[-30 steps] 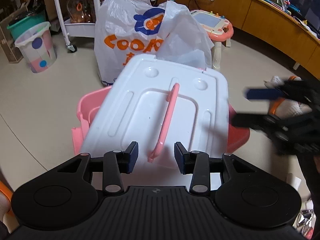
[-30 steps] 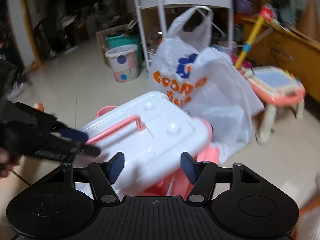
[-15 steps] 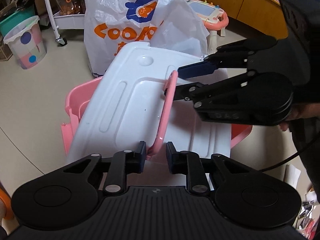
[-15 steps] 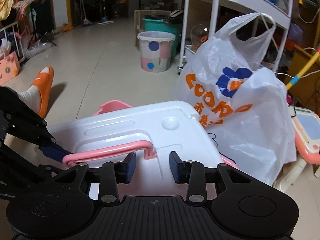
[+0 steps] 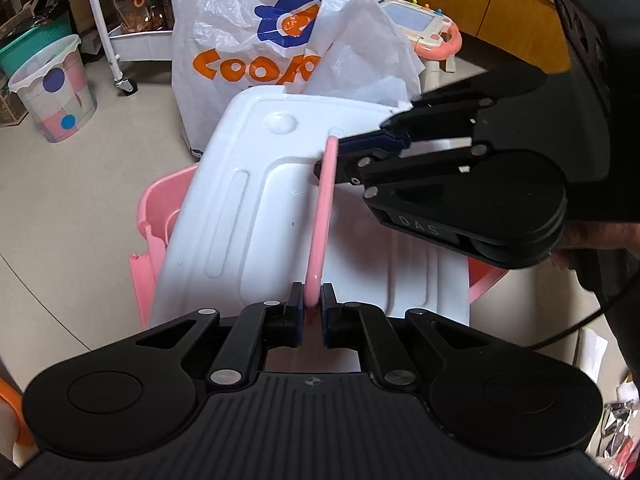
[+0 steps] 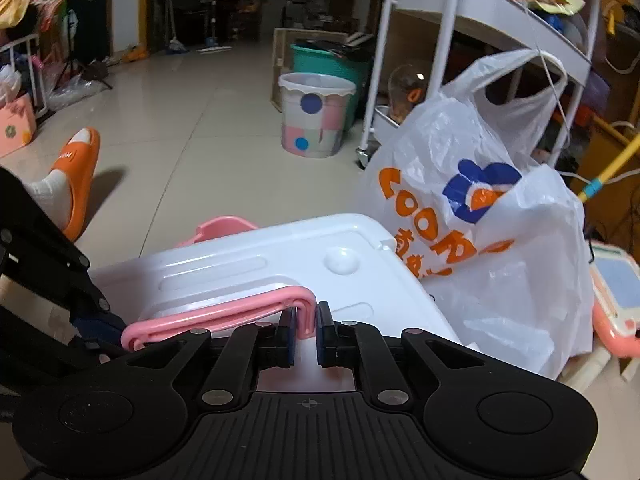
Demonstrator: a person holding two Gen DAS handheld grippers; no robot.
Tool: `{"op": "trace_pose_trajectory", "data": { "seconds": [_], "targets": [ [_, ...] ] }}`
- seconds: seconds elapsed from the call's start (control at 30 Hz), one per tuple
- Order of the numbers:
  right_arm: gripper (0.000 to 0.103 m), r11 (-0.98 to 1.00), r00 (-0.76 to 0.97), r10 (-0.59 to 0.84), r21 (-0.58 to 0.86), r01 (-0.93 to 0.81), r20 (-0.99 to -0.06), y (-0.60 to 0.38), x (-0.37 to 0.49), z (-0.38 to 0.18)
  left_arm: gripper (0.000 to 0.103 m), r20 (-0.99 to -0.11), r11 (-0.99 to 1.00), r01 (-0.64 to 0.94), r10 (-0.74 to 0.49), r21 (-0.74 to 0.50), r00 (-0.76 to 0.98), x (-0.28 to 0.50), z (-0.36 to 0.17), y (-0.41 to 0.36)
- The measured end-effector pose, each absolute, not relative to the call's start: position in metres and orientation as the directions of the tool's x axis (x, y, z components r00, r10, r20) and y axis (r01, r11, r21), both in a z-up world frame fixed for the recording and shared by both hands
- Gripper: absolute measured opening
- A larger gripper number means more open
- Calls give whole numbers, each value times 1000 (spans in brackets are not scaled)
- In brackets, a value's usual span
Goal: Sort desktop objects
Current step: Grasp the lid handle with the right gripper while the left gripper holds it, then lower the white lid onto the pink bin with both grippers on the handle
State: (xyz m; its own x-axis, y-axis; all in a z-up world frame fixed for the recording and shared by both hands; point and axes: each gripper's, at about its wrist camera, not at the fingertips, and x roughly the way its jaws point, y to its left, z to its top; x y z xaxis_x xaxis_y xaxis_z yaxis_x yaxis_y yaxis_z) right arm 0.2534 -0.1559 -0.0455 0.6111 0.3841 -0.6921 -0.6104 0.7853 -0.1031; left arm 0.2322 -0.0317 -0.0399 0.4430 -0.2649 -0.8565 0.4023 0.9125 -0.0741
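Note:
A white lid (image 5: 240,200) with a raised pink handle (image 5: 324,200) lies askew on a pink storage box (image 5: 156,208). My left gripper (image 5: 312,304) is closing its jaws on the near end of the handle, and the blue pads press on it. My right gripper (image 5: 332,156) reaches in from the right and pinches the handle's far end. In the right wrist view the right gripper (image 6: 306,320) is closing its jaws on the bent end of the pink handle (image 6: 224,312), pads touching it. The left gripper (image 6: 116,332) holds the other end at lower left.
A white plastic bag (image 5: 280,52) with orange letters leans behind the box. A patterned bin (image 5: 52,92), a white wheeled rack (image 6: 460,40) and a toy drawing board (image 5: 420,24) stand around it. A foot in an orange slipper (image 6: 72,176) rests on the tiled floor.
Both grippers went from open to shut on the pink handle. The right gripper came in from the right to the handle's far end. The lid tilted slightly.

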Motion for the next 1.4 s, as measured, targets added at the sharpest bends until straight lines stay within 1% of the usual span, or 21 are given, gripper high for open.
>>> {"op": "trace_pose_trajectory", "data": {
  "seconds": [0.2,0.4,0.67,0.9,1.13,1.23,1.33,1.4],
  "targets": [
    [8,833,640,338,-98,-545,-691,-159,241,-34,9,-854,934,351,-236,-67,464,241,-33,-22],
    [8,867,655,308,-81,-492,-690,-165,232,-28,10,-845,938,338,-241,-77,477,249,-26,-18],
    [8,918,673,239,-64,-392,-700,-177,232,-31,10,-837,914,402,-254,-44,486,268,-27,-34],
    [8,959,652,206,18,-282,-730,-189,243,-45,11,-840,912,409,-250,-37,482,285,-38,-41],
    [8,965,655,180,1,-264,-734,-186,239,-48,11,-831,912,408,-259,-43,493,286,-39,-40],
    [6,968,648,174,9,-249,-741,-185,236,-47,11,-829,911,411,-259,-38,496,286,-39,-40],
    [4,966,624,204,50,-255,-755,-184,234,-47,11,-827,910,413,-262,-40,497,286,-39,-39],
    [4,962,622,199,31,-270,-757,-180,233,-49,11,-826,910,414,-261,-37,500,286,-40,-39]
  ]
}}
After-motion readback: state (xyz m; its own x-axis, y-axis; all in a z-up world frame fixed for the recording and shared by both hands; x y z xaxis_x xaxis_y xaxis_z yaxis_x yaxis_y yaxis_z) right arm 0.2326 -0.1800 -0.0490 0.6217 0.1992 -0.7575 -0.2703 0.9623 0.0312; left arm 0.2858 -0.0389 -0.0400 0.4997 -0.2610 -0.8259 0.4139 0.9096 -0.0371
